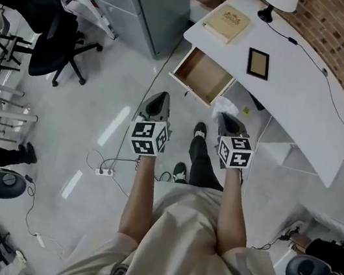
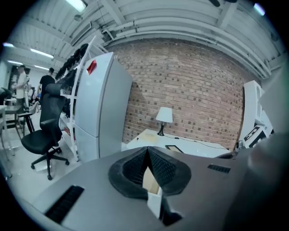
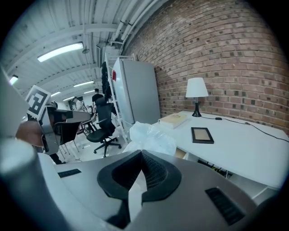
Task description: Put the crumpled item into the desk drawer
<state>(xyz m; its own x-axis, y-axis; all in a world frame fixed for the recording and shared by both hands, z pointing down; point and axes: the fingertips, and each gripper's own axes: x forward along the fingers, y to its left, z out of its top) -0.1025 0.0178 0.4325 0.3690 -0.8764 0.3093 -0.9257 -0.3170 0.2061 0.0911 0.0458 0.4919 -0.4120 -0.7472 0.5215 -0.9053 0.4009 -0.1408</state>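
**Crumpled item at open drawer**

I am seeing the right gripper (image 1: pixel 228 119) clenching its jaws on the crumpled item (image 3: pixel 151 137), which is hanging just short of the open drawer (image 1: pixel 203 77) under the desk (image 1: pixel 300 84). The left gripper (image 1: pixel 158 102) is hovering alongside, jaws pressed together, empty.

Office: white desk (image 1: pixel 302 91), swivel chair (image 1: pixel 50 49)

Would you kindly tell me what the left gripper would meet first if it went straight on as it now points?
Probably the open drawer of the white desk: the left gripper, jaws shut and empty, points at it. Depth is unclear.
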